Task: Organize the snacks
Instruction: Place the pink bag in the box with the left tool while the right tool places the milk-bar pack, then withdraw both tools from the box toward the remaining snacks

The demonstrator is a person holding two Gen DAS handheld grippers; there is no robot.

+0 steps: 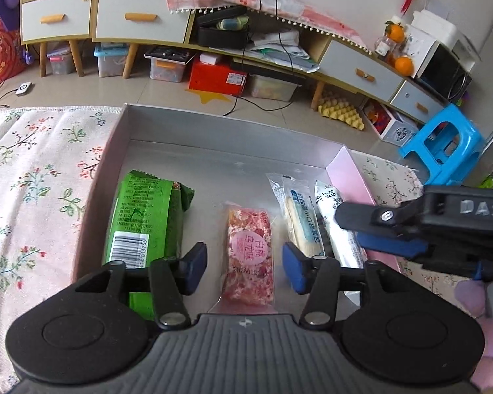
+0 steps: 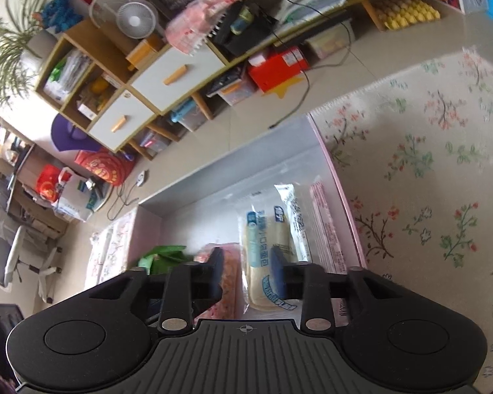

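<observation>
The far half of the box (image 1: 213,124) floor is free. Near side, four snack packets lie in a row; gaps between them are narrow.

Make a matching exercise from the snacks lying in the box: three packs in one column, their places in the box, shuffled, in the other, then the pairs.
Things:
1. green pack
2. pink pack
3. white tube pack

Places in the box, left wrist view:
A. in the middle, between the left gripper fingers
B. by the pink right wall
C. by the left wall

Pairs: 1-C, 2-A, 3-B
</observation>
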